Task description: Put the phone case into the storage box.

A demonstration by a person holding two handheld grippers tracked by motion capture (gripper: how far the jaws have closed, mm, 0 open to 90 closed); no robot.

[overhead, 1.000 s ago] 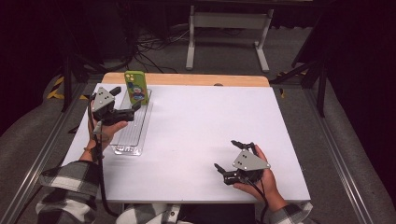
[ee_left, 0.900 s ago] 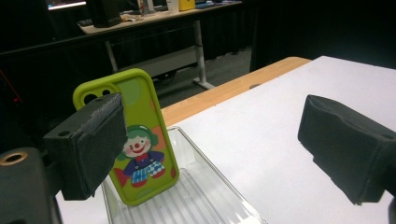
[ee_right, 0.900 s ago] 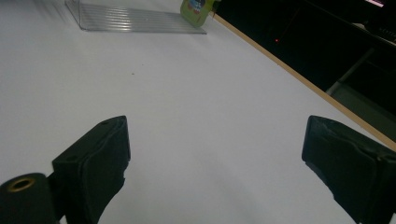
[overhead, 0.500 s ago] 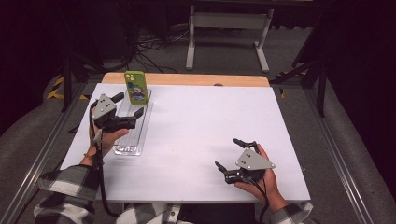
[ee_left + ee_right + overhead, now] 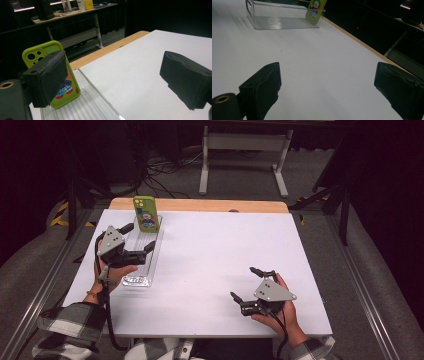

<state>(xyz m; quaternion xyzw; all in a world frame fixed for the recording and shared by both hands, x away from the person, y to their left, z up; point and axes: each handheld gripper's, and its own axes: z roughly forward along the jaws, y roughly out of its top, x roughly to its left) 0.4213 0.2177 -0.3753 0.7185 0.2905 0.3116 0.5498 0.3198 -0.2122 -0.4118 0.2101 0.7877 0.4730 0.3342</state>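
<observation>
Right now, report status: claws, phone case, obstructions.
Left claw open over clear tray. Right claw open, empty. Green phone case upright at tray's far end. Nothing blocking.

A: Where is the left hand-held gripper (image 5: 135, 236)?

B: At the left, held up in the person's left hand (image 5: 111, 270), jaws spread wide and pointing toward the far edge. The grey plate sits on top, and a cable trails back along the plaid-sleeved forearm.

A: And the right hand-held gripper (image 5: 247, 283)?

B: Low near the front right, cradled in the right hand (image 5: 277, 312), jaws also wide apart and pointing left. In the right gripper view both black pads stand well apart, nothing between them.
</observation>
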